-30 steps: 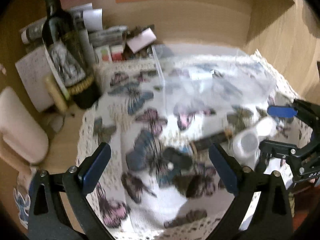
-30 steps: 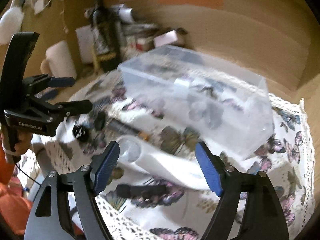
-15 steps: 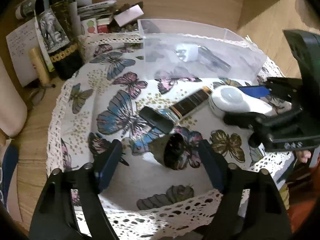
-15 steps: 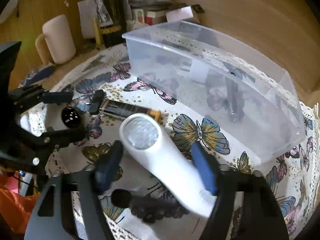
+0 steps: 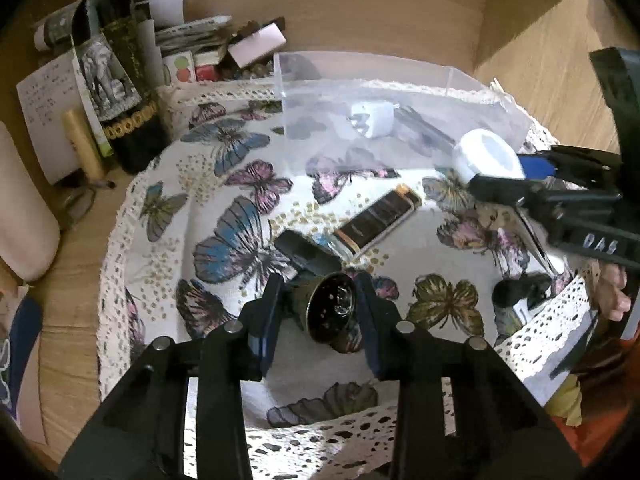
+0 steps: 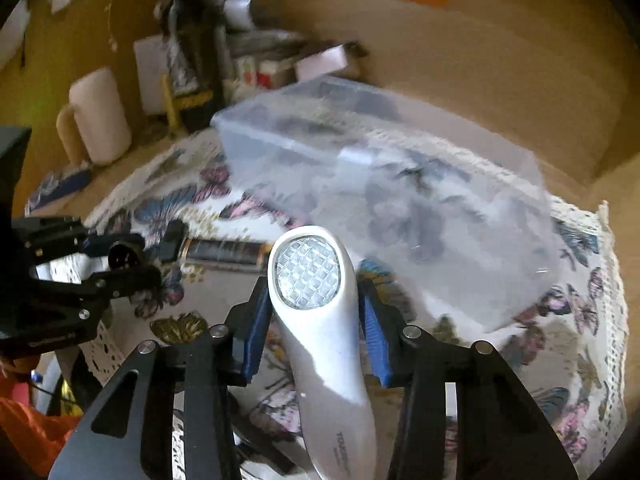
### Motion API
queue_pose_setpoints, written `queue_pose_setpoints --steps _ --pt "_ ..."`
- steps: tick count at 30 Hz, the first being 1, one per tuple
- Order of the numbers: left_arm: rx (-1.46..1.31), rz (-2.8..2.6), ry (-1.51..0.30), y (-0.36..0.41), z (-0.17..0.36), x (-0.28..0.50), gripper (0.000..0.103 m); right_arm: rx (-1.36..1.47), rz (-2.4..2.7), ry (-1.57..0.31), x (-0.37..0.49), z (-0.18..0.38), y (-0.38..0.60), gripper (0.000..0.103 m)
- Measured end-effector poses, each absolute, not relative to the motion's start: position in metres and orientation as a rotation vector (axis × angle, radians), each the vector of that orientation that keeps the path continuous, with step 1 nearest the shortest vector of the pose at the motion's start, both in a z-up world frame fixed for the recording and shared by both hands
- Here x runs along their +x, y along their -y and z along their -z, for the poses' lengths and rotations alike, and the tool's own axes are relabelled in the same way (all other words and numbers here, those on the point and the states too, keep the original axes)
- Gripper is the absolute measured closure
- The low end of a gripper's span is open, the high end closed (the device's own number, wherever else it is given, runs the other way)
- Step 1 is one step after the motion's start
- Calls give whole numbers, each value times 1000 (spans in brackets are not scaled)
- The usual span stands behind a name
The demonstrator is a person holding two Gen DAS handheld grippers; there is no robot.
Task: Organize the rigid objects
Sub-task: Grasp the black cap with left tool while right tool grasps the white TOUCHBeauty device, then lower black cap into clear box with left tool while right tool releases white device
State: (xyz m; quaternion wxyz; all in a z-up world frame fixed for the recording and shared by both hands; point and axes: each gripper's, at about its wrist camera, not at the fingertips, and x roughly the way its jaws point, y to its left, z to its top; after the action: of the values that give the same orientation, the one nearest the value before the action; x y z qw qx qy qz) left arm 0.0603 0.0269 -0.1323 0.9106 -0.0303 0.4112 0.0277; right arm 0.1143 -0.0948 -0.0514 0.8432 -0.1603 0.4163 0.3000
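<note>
Your left tongs [image 5: 320,312] have just been closing, and their blue pads are now pressing on both sides of a small dark metal cup [image 5: 330,312] with a perforated end, which is resting on the butterfly-print cloth [image 5: 224,184]. Your right tongs [image 6: 316,320] have also just been closing and are gripping a white handheld lamp [image 6: 316,320] by its neck, its gridded lens facing up toward the camera. Only the left wrist view is showing the interior of the clear plastic box [image 5: 400,92] sharply: a white plug adapter [image 5: 372,120] and a dark slim object beside it are lying inside. The same view is showing a black lighter-like case [image 5: 378,220] with a gold end lying on the cloth between the cup and the box, a black flat piece [image 5: 308,254] touching the cup's far side, and a black rounded item [image 5: 520,290] near the cloth's lace edge. The right wrist view is blurred, so the box contents are unreadable there, but it is showing the cream mug [image 6: 98,120] standing on the wooden bench [image 5: 72,320], well apart from the box. The cloth is covering the bench's middle. A dark bottle [image 5: 120,92] with an elephant label, papers and small cartons are crowding the back corner against a wooden wall.
</note>
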Motion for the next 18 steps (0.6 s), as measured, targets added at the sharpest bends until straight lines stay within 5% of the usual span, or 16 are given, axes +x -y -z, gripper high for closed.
queue_pose_setpoints --steps 18 --pt "-5 -75 -643 -33 49 103 68 -114 -488 -622 131 -38 160 66"
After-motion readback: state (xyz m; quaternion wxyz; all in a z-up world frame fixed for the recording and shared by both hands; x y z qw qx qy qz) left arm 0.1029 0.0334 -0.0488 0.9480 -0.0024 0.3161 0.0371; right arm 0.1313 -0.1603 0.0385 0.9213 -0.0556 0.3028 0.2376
